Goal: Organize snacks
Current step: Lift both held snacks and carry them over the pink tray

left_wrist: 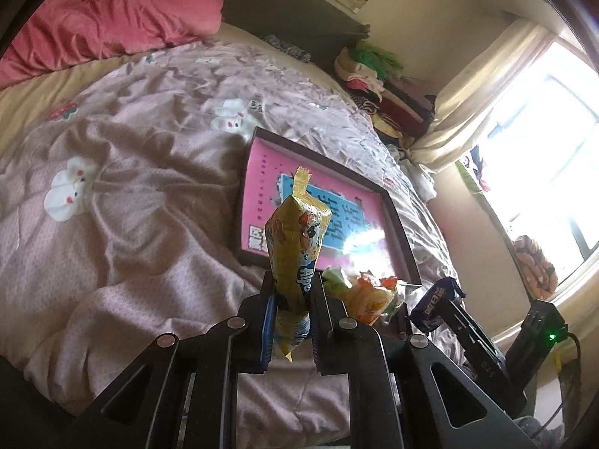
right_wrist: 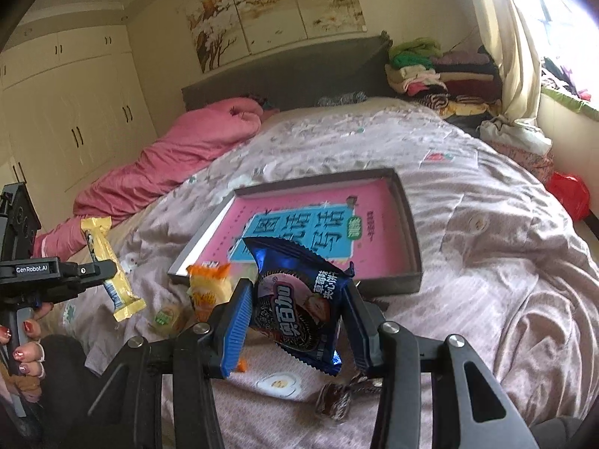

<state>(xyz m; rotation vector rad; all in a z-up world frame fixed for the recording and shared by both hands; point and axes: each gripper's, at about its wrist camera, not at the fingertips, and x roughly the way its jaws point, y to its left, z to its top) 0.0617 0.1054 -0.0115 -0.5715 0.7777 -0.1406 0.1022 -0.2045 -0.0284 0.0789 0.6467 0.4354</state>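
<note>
In the left wrist view, the tray (left_wrist: 397,224) with the pink printed bottom lies on the bed (left_wrist: 149,194) and seems empty, so I judge that the sorting has hardly begun: no snack is inside it yet. The left gripper (left_wrist: 290,314) is closed tight on a long yellow snack bar (left_wrist: 295,247), which stands up between the two fingers and is lifted above the blanket. Just beside it, an orange and white packet (left_wrist: 370,295) lies on the bed, and further right the blue packet (left_wrist: 434,301) is seen in the other gripper. In the right wrist view, the tray (right_wrist: 410,224) is again without any snack, just behind the gripper. The right gripper (right_wrist: 295,321) is partly closed and grips the blue cookie packet (right_wrist: 299,307) by its two sides, above the bed. Left on the bed are the orange packet (right_wrist: 207,292), a small pale green packet (right_wrist: 166,316) and dark wrapped candies (right_wrist: 337,398) near the lower edge. The yellow bar (right_wrist: 108,265) hangs in the left gripper at the left side.
</note>
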